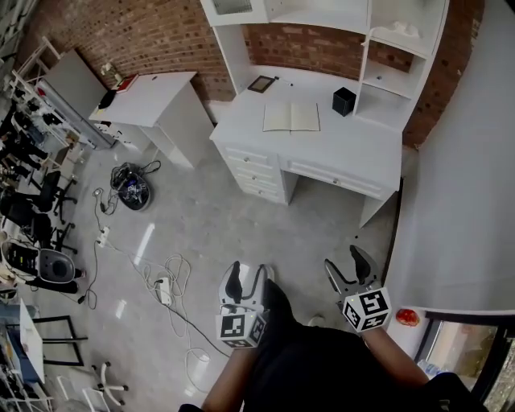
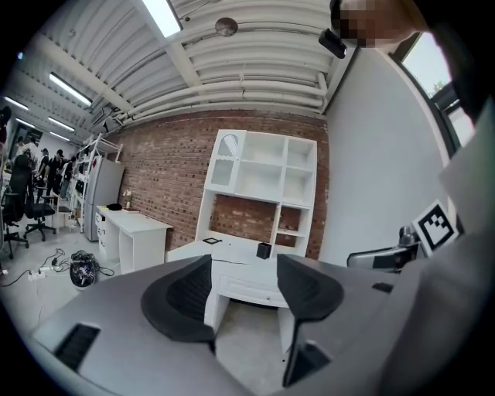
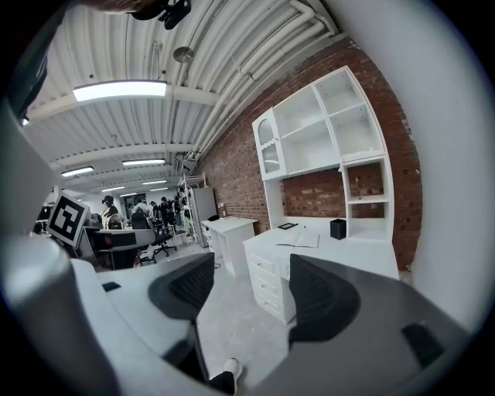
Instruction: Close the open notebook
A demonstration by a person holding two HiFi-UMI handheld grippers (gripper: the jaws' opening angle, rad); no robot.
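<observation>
An open notebook (image 1: 291, 117) with pale blank pages lies flat on the white desk (image 1: 322, 145) far ahead; it also shows as a thin pale sheet, the notebook (image 3: 303, 240), in the right gripper view. My left gripper (image 1: 245, 278) and right gripper (image 1: 348, 269) hang low over the floor, well short of the desk. Both stand open with nothing between their jaws. In the left gripper view my left gripper (image 2: 241, 288) frames the distant desk (image 2: 232, 267).
On the desk stand a black cube-shaped pot (image 1: 344, 101) and a small dark frame (image 1: 261, 84), under a white shelf hutch (image 1: 322, 16). A second white desk (image 1: 153, 100) is at left. Cables (image 1: 165, 286) and a round device (image 1: 131, 187) lie on the floor. A white wall (image 1: 463, 209) runs along the right.
</observation>
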